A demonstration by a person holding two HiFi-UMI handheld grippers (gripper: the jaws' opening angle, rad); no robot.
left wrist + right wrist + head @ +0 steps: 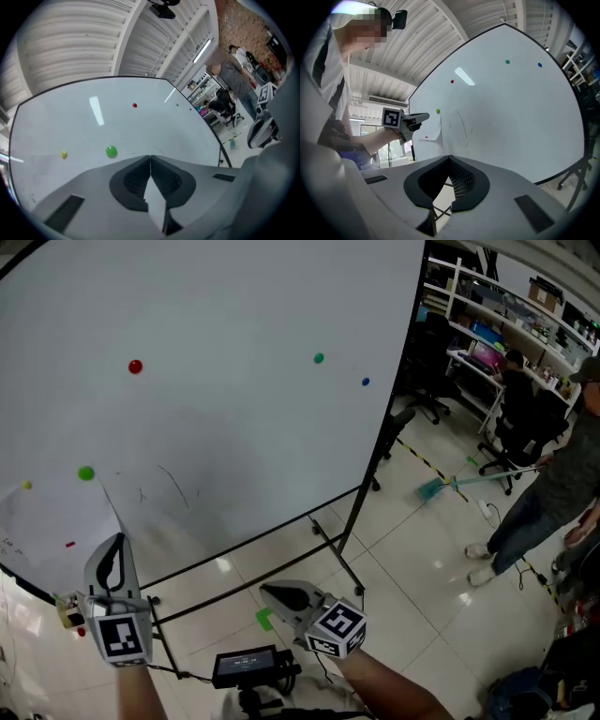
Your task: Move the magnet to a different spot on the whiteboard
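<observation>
In the head view, the whiteboard [244,427] stands on a black frame over a tiled floor [412,549]. Five magnets sit on it, and we cannot tell which one the task means. The red magnet [135,367] is high on the left. The bright green magnet [85,472] and the yellow magnet [26,486] are low near the left edge. The dark green magnet [319,358] and the blue magnet [366,382] lie close together on the upper right. A sheet of paper [47,531] hangs at the board's lower left. Our left tool [116,542] points up at the board below the bright green magnet, apart from it. Our right tool [270,592] is held lower, near the frame's bottom bar. To the right, well apart, a person [553,484] holds a teal broom [433,488].

In the left gripper view, the left tool [150,158] is clenched, its jaws tip to tip with nothing between them. The bright green magnet [111,151] shows just up and left of the tips, still on the board. The yellow one is further left and the red one higher. The right tool [258,135] shows at the right edge.

In the right gripper view, the right tool [449,158] is also clenched and empty. Beyond it, the left tool [423,116] points toward the bright green magnet [438,111], short of touching it.
</observation>
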